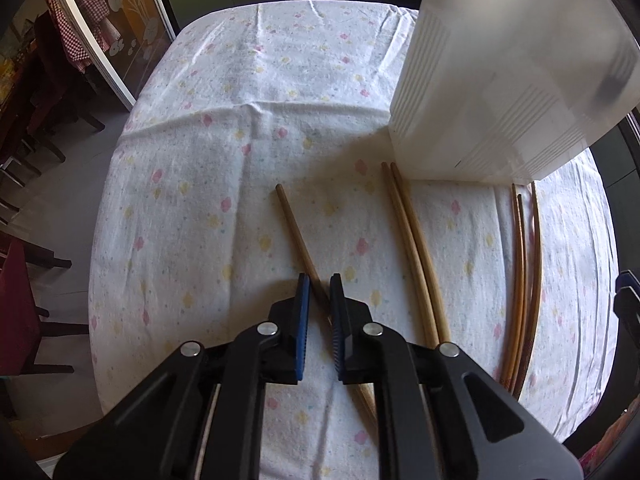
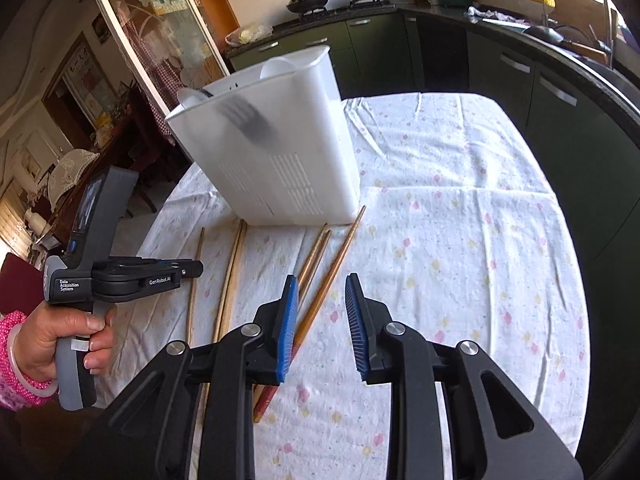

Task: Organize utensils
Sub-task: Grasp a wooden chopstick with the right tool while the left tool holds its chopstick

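Several wooden chopsticks lie on a flowered tablecloth [image 1: 248,80] in front of a white slotted utensil holder [image 1: 492,92], also in the right wrist view [image 2: 280,152]. My left gripper [image 1: 320,286] is open a little, its jaws on either side of a single chopstick [image 1: 296,236] that lies on the cloth. A pair of pale chopsticks [image 1: 412,248] lies to its right, and darker ones [image 1: 524,264] further right. My right gripper [image 2: 322,286] is open and empty, just right of a dark chopstick [image 2: 336,268]. The left gripper [image 2: 188,270] shows in the right wrist view over the single chopstick [image 2: 195,280].
A dark utensil [image 2: 248,118] shows through the holder's wall. Kitchen cabinets [image 2: 520,76] and a stove [image 2: 332,0] stand behind the table. A glass sliding door [image 1: 112,36] and chairs [image 1: 24,312] are to the left. The table's edge curves at right [image 2: 576,264].
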